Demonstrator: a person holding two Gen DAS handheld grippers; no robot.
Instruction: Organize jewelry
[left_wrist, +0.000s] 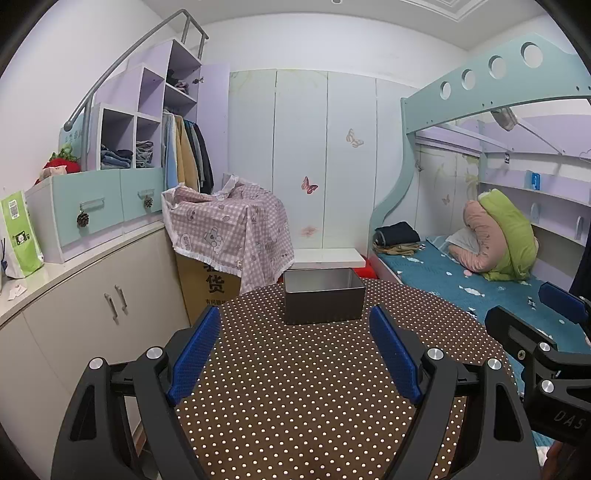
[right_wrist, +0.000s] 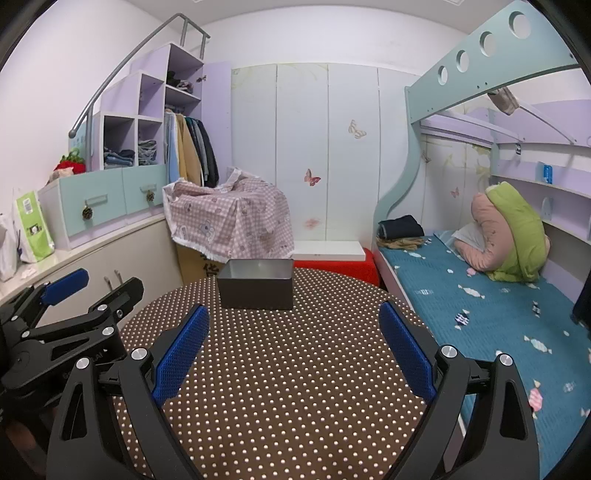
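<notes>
Jewelry is not showing anywhere in either view — only a dark open-topped box (left_wrist: 324, 301) is sitting at the far side of the round dotted counter (left_wrist: 314, 387), well apart from both tools. The left gripper (left_wrist: 295, 354) and the right gripper (right_wrist: 293, 349) are hovering over the counter with jaws spread wide, holding nothing. Judging by its thin walls and sheen, the box is probably light, rigid and somewhat slick metal — likely to slide if nudged, so pinching one upper wall edge looks the safest hold.
</notes>
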